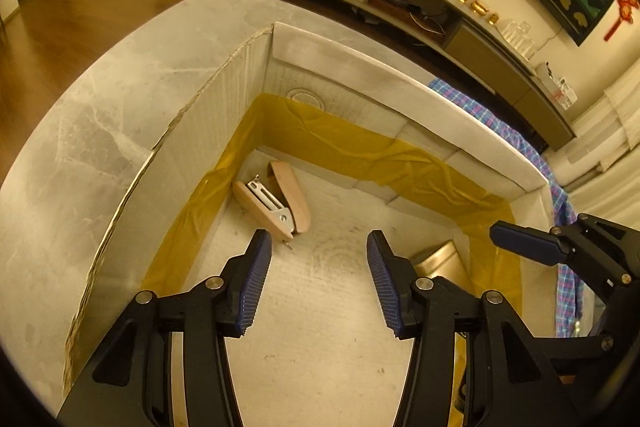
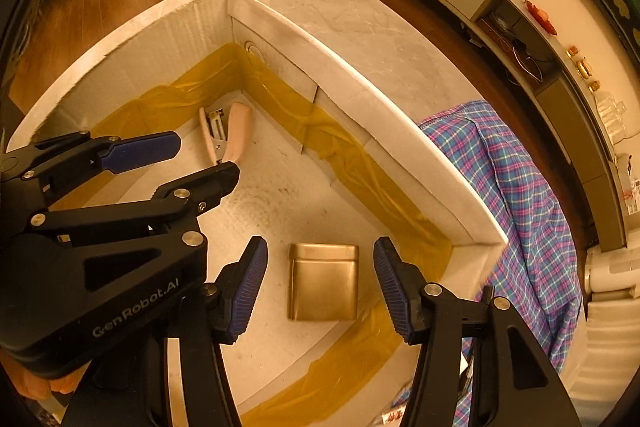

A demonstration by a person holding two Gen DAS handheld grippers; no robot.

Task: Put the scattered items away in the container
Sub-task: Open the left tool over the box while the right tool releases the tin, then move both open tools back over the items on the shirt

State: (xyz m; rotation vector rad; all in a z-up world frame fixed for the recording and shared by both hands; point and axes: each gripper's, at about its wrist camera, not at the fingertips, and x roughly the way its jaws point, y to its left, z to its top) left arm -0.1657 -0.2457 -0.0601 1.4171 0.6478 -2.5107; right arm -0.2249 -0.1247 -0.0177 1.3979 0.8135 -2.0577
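Inside the cardboard box [image 2: 400, 163]: stapler [image 1: 276, 201] and gold tin [image 2: 323, 281] lie on the floor. Left gripper [image 1: 316, 279] and right gripper [image 2: 320, 287] both wide open, empty. Drop-off step; next, probably lift clear.

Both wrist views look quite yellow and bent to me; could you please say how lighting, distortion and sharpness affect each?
Left wrist view: warm amber cast, dark fisheye corners, the cardboard box walls bowed, the stapler sharp. Right wrist view: same cast and curvature, soft sheen on the gold tin, no blown glare; the plaid cloth is crisp.
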